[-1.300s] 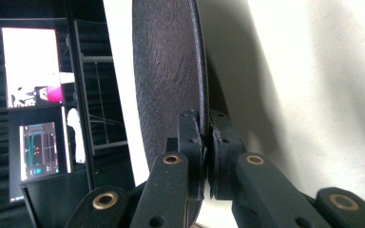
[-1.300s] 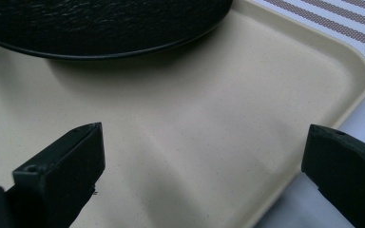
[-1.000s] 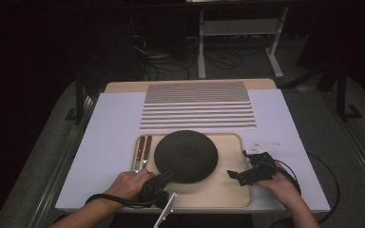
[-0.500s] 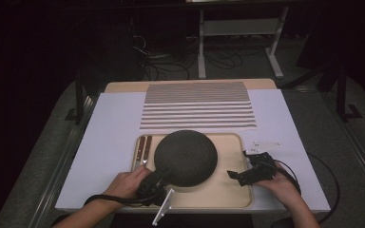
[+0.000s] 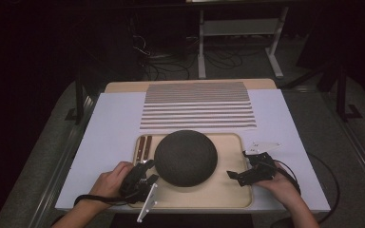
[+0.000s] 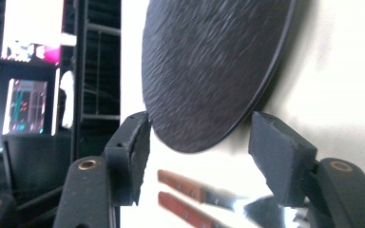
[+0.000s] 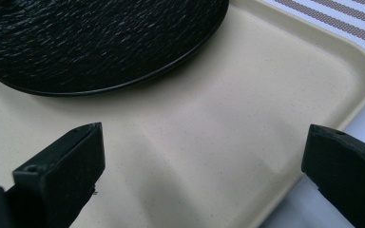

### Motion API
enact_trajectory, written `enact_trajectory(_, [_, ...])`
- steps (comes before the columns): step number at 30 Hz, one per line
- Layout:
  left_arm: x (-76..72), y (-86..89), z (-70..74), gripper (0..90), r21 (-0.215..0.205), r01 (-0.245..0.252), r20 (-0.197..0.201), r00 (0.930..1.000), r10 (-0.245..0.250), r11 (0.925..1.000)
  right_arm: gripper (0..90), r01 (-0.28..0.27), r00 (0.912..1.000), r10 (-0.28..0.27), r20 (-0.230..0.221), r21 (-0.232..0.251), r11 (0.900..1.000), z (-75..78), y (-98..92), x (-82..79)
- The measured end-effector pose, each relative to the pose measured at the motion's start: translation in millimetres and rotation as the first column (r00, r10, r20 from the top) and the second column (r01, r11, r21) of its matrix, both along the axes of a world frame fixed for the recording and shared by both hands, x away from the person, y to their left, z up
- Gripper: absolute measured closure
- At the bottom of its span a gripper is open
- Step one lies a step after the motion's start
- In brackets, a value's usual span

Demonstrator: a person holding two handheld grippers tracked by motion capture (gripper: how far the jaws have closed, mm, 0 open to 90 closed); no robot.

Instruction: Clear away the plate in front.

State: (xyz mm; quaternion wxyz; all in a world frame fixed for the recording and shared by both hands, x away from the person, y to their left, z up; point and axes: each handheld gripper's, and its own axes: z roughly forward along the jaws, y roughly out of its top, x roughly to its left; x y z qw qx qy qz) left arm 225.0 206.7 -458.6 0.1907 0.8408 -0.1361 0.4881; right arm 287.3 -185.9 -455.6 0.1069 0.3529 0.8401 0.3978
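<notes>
Landmark: a cream tray (image 5: 228, 197) lying on a white sheet (image 5: 109, 128) over the table.
Plate: a dark, rough-textured round plate (image 5: 186, 157) sits on the tray, filling its middle and left part.
Knives: two wooden-handled knives (image 5: 144, 146) lie side by side on the tray's left end, just beside the plate's rim.
Left gripper: the left gripper (image 5: 145, 172) is at the tray's near-left corner; its jaws are spread, one on each side of the plate's near edge, not pressed onto it.
Right gripper: the right gripper (image 5: 240, 175) hangs over the tray's right end, jaws spread wide above bare tray, well apart from the plate.
Striped mat: a striped mat (image 5: 198, 105) lies beyond the tray's far edge.
</notes>
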Motion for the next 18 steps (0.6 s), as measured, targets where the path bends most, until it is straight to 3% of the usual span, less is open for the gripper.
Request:
enact_trajectory(4, [4.9,9.7,2.4,34.0,-0.011,-0.031,0.013,0.9994,0.031,0.9995,0.4,0.0,1.0,0.0,0.001,0.0,1.0,0.1,0.2,0.0])
enact_trajectory(6, [11.4,18.1,3.6,33.0,-0.011,-0.073,0.021,0.9971,0.074,0.9972,0.4,0.0,1.0,0.0,0.0,-0.001,1.0,0.1,0.2,-0.1])
enact_trajectory(10, [19.1,25.1,5.8,28.0,-0.026,-0.114,0.007,0.9934,0.114,0.9931,0.4,0.001,1.0,-0.001,0.0,0.002,1.0,-0.1,0.2,-0.1])
enact_trajectory(15, [34.8,36.9,7.3,24.4,-0.057,-0.186,-0.026,0.9825,0.184,0.981,0.4,-0.006,1.0,0.006,0.003,0.001,1.0,0.0,0.2,-0.1])
enact_trajectory(18, [38.8,39.4,5.3,17.2,-0.062,-0.208,-0.033,0.978,0.206,0.9762,0.4,-0.007,1.0,0.007,0.003,0.001,1.0,-0.1,0.4,-0.2])
